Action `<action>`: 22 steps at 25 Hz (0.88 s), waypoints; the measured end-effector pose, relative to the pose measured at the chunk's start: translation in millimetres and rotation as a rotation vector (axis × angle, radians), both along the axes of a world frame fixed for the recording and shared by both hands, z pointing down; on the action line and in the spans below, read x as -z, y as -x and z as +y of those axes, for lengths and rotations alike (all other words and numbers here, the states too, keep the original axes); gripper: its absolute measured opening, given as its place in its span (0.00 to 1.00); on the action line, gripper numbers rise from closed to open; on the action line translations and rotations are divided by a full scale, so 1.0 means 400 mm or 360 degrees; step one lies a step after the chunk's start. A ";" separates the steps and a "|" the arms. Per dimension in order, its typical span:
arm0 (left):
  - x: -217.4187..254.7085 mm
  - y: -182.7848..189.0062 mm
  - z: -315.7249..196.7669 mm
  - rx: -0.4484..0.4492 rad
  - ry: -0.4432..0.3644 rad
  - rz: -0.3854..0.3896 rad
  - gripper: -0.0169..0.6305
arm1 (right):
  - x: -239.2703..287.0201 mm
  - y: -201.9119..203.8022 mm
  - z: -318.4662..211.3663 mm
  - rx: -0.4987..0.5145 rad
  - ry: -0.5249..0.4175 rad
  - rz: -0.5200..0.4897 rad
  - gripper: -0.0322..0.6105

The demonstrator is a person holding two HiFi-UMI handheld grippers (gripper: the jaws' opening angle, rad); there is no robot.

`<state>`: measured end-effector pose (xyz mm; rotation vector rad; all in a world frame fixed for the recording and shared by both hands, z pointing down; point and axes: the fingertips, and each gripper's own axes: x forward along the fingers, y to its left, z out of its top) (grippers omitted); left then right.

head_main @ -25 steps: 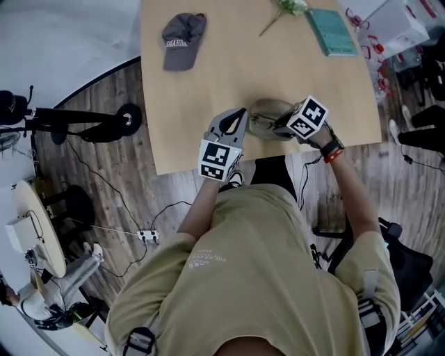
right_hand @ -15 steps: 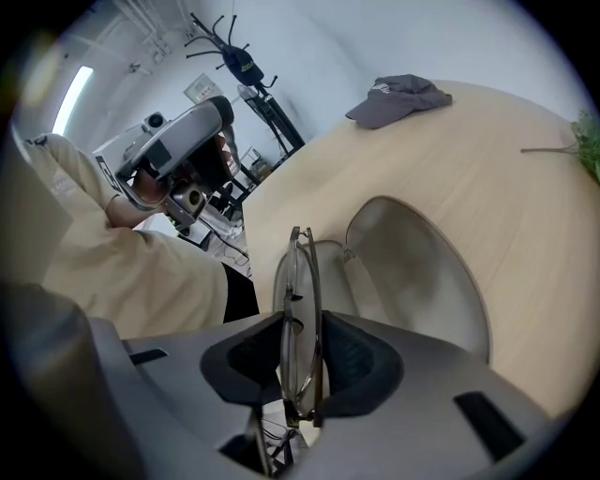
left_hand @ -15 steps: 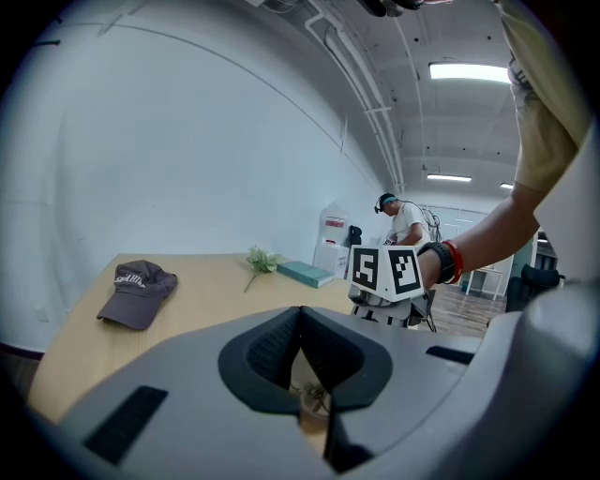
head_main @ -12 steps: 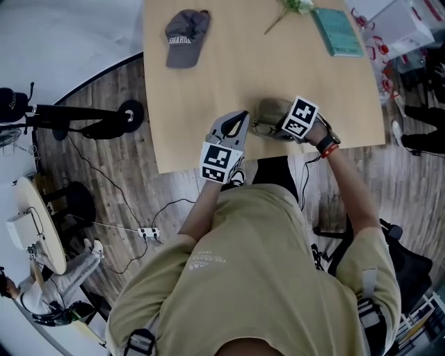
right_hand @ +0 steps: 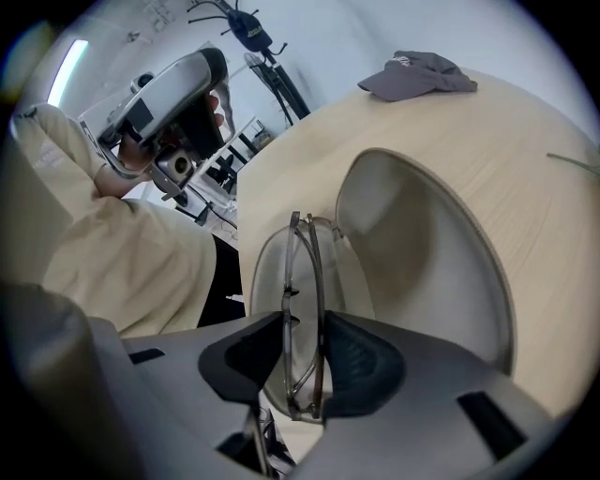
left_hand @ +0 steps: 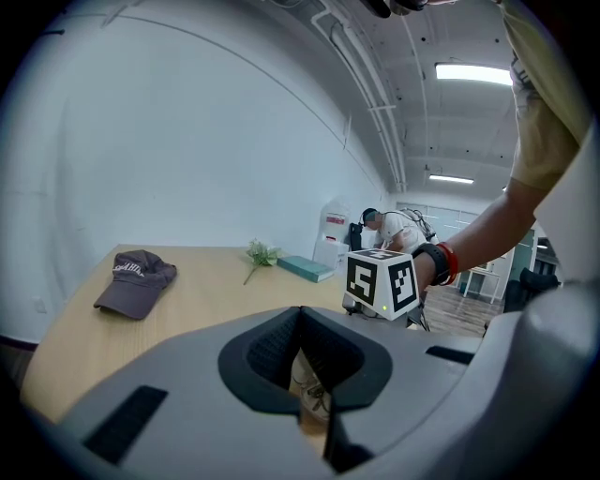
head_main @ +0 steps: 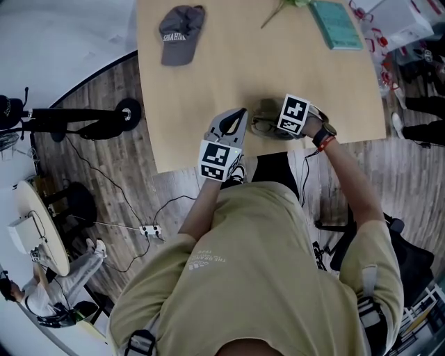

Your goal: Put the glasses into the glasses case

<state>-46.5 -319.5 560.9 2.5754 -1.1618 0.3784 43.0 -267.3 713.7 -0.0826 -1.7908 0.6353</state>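
Note:
Folded thin-framed glasses (right_hand: 305, 309) stand on edge between the pads of my right gripper (right_hand: 302, 367). Both pads still touch them while the jaws are opening slightly. They hang just over the open glasses case (right_hand: 427, 272), a pale oval shell with its lid raised. In the head view the case (head_main: 264, 111) lies near the table's front edge, partly hidden under the right gripper (head_main: 281, 125). My left gripper (head_main: 235, 124) hovers just left of the case, its jaws together on nothing (left_hand: 302, 370).
A grey cap (head_main: 179, 31) lies at the far left of the wooden table (head_main: 208, 83). A teal book (head_main: 336, 24) and a plant sprig (head_main: 277, 8) are at the back. The table's front edge (head_main: 208, 165) runs right below both grippers.
My right gripper has sunk toward the open case and rolled a little, carrying the glasses. The left gripper has stayed put.

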 end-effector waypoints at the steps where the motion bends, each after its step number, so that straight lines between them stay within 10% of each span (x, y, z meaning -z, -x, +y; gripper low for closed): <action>1: -0.002 0.002 0.000 -0.0001 0.0003 0.0001 0.06 | -0.001 0.002 -0.001 0.0004 -0.0004 0.0005 0.28; 22: -0.005 -0.006 0.010 -0.0008 0.0003 0.0010 0.06 | 0.056 -0.014 -0.047 -0.0073 -0.0249 -0.0058 0.55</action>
